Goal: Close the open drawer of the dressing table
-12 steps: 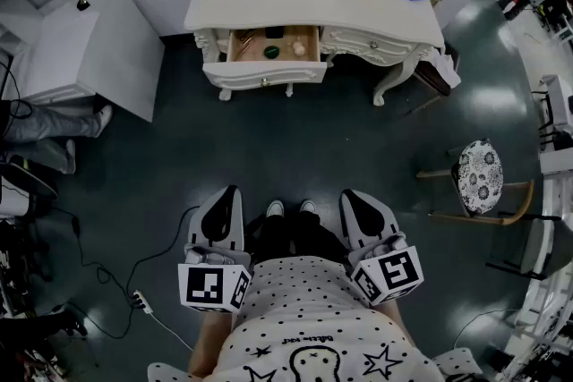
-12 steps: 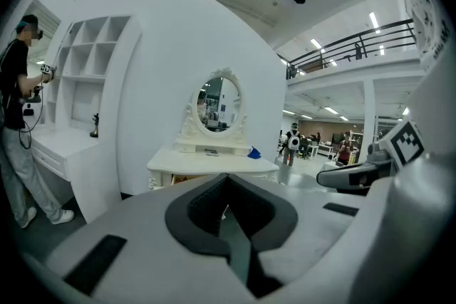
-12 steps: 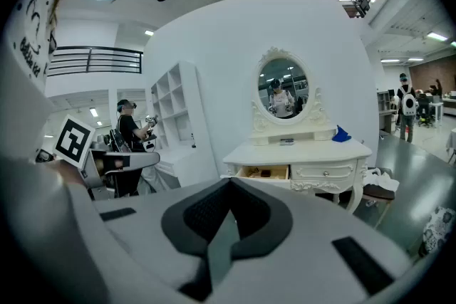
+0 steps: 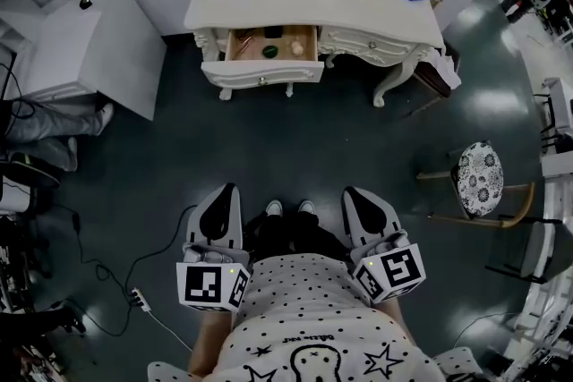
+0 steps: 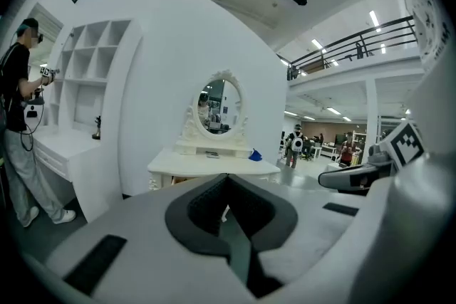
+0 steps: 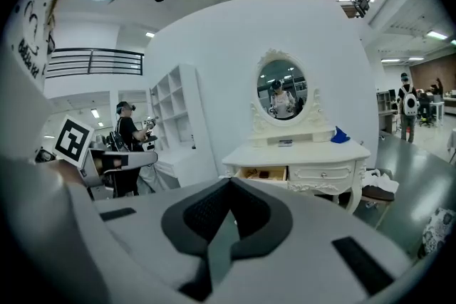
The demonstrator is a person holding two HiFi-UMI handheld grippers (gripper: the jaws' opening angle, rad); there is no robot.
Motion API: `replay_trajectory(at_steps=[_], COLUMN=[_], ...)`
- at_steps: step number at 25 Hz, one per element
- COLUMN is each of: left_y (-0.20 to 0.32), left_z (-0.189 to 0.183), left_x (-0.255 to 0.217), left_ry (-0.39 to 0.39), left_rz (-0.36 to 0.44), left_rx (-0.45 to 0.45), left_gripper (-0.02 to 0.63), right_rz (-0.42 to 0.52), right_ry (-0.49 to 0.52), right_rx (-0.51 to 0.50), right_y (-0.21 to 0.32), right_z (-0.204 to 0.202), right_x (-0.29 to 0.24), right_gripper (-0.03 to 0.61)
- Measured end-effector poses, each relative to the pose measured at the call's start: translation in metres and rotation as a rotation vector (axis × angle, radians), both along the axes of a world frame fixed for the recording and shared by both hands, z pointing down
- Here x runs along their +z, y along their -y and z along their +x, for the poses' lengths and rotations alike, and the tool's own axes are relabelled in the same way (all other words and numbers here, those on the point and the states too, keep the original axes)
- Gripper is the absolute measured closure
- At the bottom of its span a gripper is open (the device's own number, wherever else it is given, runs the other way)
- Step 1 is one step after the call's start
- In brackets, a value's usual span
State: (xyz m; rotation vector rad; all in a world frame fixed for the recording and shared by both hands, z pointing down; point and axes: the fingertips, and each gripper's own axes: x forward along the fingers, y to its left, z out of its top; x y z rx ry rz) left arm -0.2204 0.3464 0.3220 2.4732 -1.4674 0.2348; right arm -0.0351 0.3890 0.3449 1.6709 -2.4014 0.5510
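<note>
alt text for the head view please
Seen from above, a white dressing table has its left drawer pulled open. The person stands back from it on dark floor, left tool and right tool both shut and empty.

Dressing table point(image 4: 269, 4): we see smooth cream-painted wood with a soft sheen.
Drawer point(image 4: 261, 72): we note bare light wood inside and a painted front.
Floor point(image 4: 295, 148): we read it as dark, smooth and glossy.
Left gripper point(image 5: 226, 180), right gripper point(image 6: 229, 183): we see matt grey plastic shells.
Pads point(image 5: 199, 206): we find them black, finely textured and matt.
Stool seat point(image 4: 479, 177): we see patterned cloth.
</note>
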Motion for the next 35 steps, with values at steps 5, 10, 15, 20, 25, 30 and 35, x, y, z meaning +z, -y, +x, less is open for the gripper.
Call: replay_trajectory(at_steps=[5,10,15,20,25,30,35], left_y=[-0.003,-0.003,0.003,0.012,0.025,0.057,0.112], left_z=[0.013,0.024,0.029,0.029,0.030,0.030,0.029], left_x=[-0.002,-0.006,-0.015,-0.023,-0.015,-0.006,-0.015], left_ry=[-0.007,0.002,0.016,0.014,0.019,0.011,-0.005], left_rz=[0.009,0.033,0.103,0.143,0.123,0.099,0.107], left_rx=[0.011,0.008,-0.012,-0.049,-0.053,-0.040,-0.021], left_gripper=[0.601,0.601,0.601,0.601,0.601,0.601,0.601], right_rz=[0.003,0.021,0.047,0.034,0.007,-0.009,0.002], right_ry=[-0.007,-0.002,0.059,0.052,0.049,0.044,0.030], right_rx=[0.008,0.009,-0.005,0.010,0.020,0.013,0.005], right_y=[-0.004,-0.007,-0.013,-0.015,-0.006,0.028,0.081], right_z=[0.012,0.026,0.041,0.057,0.062,0.055,0.046], right_x=[0.000,-0.002,0.000,0.007,0.014,0.017,0.002], right_gripper=[0.569,0.569,0.569,0.569,0.569,0.569,0.569])
